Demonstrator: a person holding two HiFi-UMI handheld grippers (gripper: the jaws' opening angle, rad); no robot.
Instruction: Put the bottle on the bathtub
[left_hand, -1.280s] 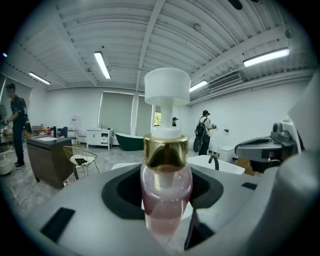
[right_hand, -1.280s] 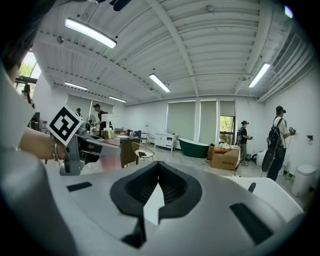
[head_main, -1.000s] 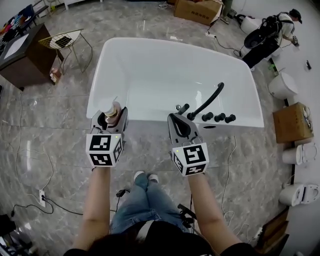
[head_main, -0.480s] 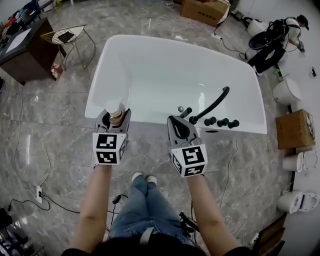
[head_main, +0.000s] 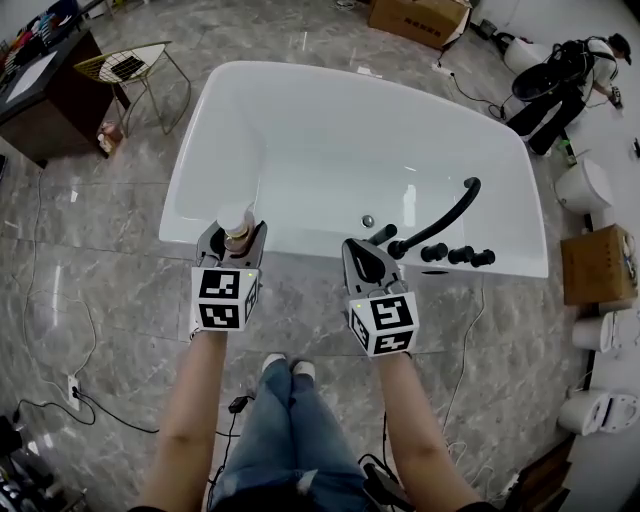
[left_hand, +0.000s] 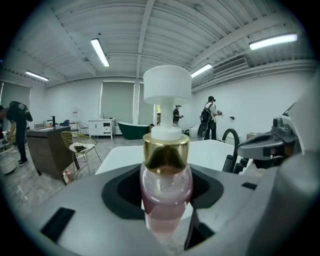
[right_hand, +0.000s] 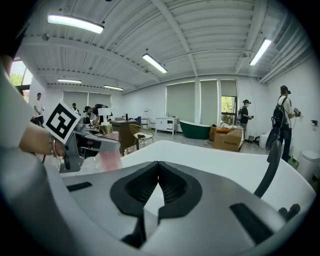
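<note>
A pink pump bottle with a gold collar and a white pump head stands upright between the jaws of my left gripper, which is shut on it. In the head view the bottle hangs over the near rim of the white bathtub, at its left end. My right gripper is shut with nothing in it and hovers at the same rim, just left of the black faucet. In the right gripper view the bottle shows at the left, beside the tub's rim.
Black faucet knobs sit on the tub's near rim at the right. A wire chair and a dark desk stand at far left. A cardboard box, white toilets and a person are at the right.
Both grippers have drifted slightly nearer the tub's near rim as the head view shifted. The left stays shut on the bottle, the right stays shut.
</note>
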